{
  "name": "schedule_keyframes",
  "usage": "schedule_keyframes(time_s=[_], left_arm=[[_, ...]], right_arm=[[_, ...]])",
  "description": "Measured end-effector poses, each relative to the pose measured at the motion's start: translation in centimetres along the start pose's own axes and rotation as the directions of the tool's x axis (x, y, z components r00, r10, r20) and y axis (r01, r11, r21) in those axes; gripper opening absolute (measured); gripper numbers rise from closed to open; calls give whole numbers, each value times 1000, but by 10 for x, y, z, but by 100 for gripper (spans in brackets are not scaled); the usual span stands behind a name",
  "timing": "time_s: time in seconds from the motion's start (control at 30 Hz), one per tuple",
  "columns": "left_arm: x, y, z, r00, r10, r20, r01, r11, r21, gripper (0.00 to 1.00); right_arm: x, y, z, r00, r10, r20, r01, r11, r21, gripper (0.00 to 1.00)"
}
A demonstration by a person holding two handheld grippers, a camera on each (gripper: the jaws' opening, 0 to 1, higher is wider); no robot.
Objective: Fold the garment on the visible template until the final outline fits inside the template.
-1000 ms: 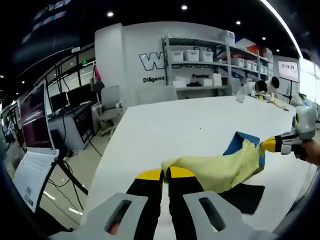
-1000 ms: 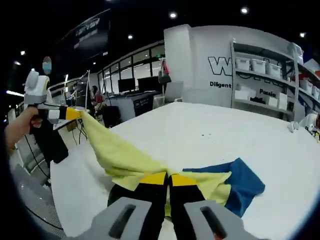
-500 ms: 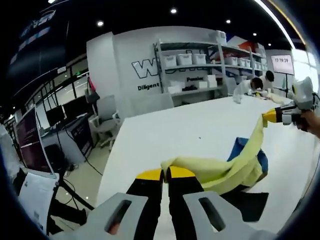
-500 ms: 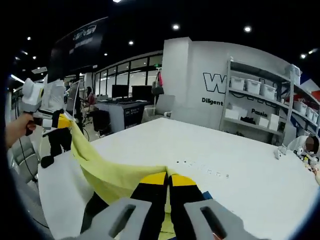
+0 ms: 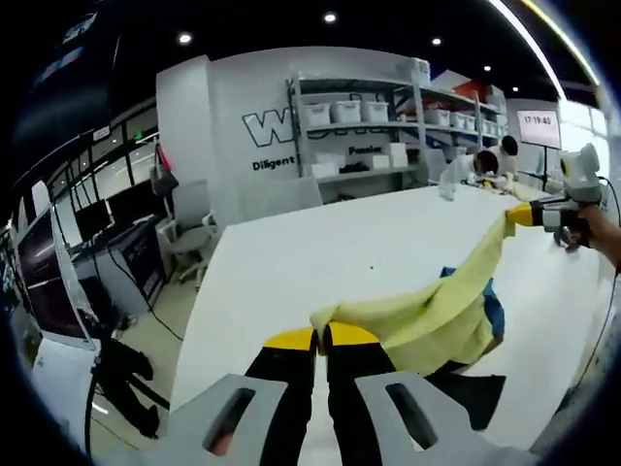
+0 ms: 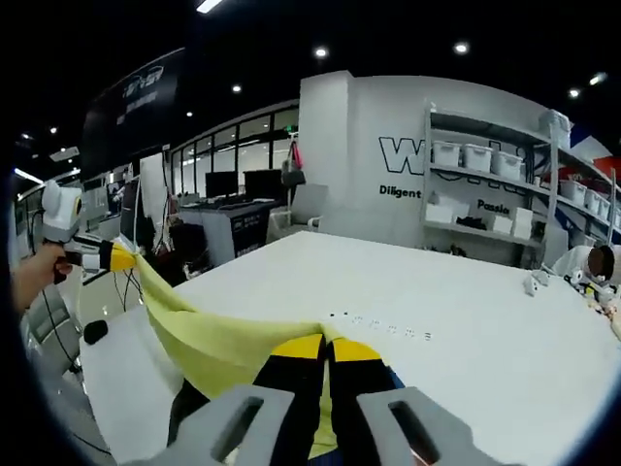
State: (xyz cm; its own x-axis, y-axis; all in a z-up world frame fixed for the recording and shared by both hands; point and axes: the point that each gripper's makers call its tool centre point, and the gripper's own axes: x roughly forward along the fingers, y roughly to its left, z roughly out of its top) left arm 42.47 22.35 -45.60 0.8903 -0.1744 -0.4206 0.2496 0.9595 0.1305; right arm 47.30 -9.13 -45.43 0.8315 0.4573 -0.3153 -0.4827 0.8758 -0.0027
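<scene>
Holding the yellow garment up w/ both tongs, stretched between them above the white tabletop. My left tongs are clamped together on one yellow edge; in right gripper view my right tongs are pinched on another edge. Garment's blue part is hanging low, near the dark template lying flat on the tabletop's near right. Shelves w/ bins are standing far behind.
</scene>
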Motion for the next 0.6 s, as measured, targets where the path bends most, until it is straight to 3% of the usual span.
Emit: schedule_keyframes(time_s=[0.07,0.2,0.4,0.6], left_arm=[[-9,-4,-6,999,-17,-34,18,999,31,2],[-26,-14,-15,997,-61,-56,62,998,15,2],[-51,-42,-38,982,-148,-120,153,988,36,2],[-68,-69,-69,958,-219,-187,233,971,56,2]], right_arm=[[-12,4,-2,1000,20,-7,-20,1000,19,0],[-33,11,-10,998,46,-31,-45,998,35,0],[-70,18,-30,994,72,-77,-69,997,46,0],[-101,33,-71,977,108,-184,-99,993,61,0]])
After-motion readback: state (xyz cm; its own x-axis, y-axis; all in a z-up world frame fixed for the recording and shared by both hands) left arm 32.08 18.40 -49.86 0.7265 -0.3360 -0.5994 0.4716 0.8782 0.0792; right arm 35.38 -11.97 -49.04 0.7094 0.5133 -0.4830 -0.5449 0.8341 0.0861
